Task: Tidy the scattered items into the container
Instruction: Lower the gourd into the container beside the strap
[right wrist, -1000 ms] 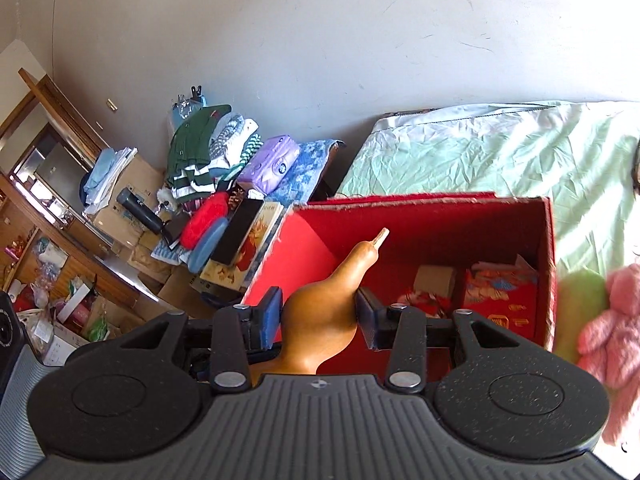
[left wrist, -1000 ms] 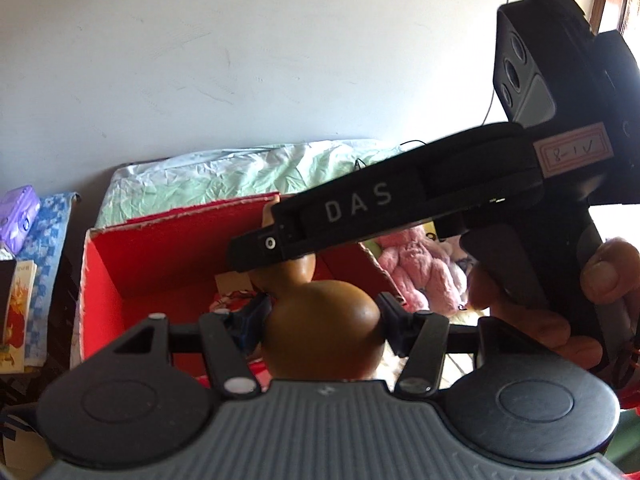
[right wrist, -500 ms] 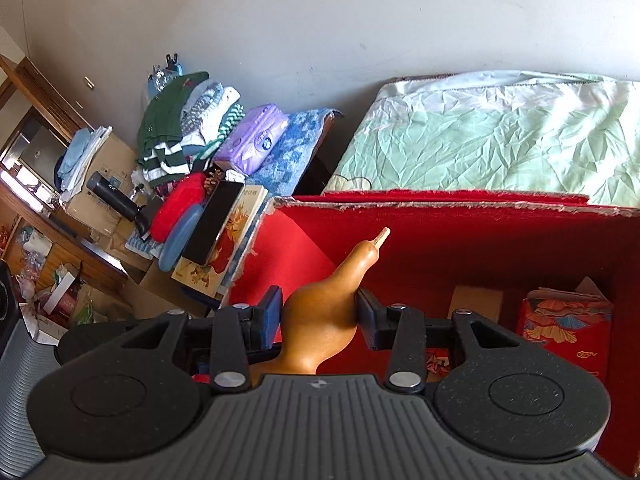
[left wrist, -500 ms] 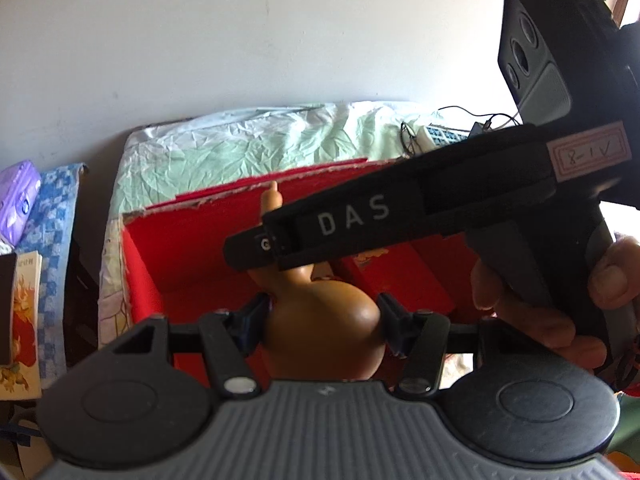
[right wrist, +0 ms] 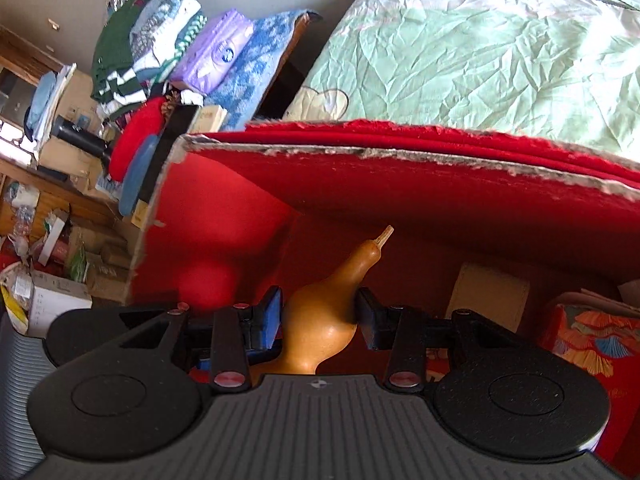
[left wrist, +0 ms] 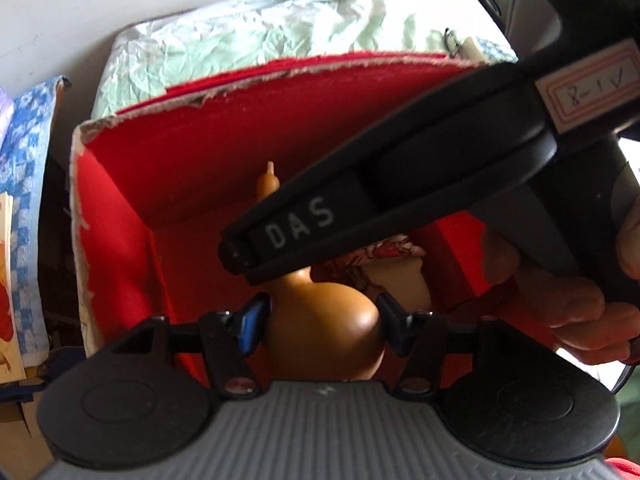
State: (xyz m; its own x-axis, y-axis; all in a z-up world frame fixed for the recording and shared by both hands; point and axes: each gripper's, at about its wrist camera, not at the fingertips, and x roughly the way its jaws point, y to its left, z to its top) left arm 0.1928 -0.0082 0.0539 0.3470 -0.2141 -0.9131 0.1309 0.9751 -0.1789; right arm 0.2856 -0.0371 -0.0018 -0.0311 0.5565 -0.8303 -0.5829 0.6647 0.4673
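Both grippers are holding one brown gourd [left wrist: 320,328] over the open red cardboard box [left wrist: 224,152]. The left gripper [left wrist: 320,326] is clamping the gourd's wide lower bulb, its blue-padded fingers [left wrist: 252,326] pressing on either side. The right gripper [right wrist: 318,312] is pinching the narrower upper bulb below the neck, with its pads tight against the gourd's flanks, so the jaws are standing at a middling width on both tools.

The gourd is sitting inside the mouth of the box, near the box's left wall, its slim neck and stem tip [right wrist: 384,236] pointing toward the box's far wall. Whether its base is touching the box floor cannot be told, since the gripper bodies are hiding it.

In the left wrist view the right gripper's black body, marked "DAS", is crossing above the gourd, and a person's hand [left wrist: 576,312] is gripping its handle at the box's right side.

Inside the box, to the right of the gourd, a tan carton [right wrist: 490,300] and a red packet with a colourful floral print [right wrist: 592,344] are lying on the floor. Behind the box a crumpled pale green sheet [right wrist: 480,52] is spreading. To the left of the box, a pile of folded clothes [right wrist: 132,48] and a purple pack [right wrist: 216,52] are resting.
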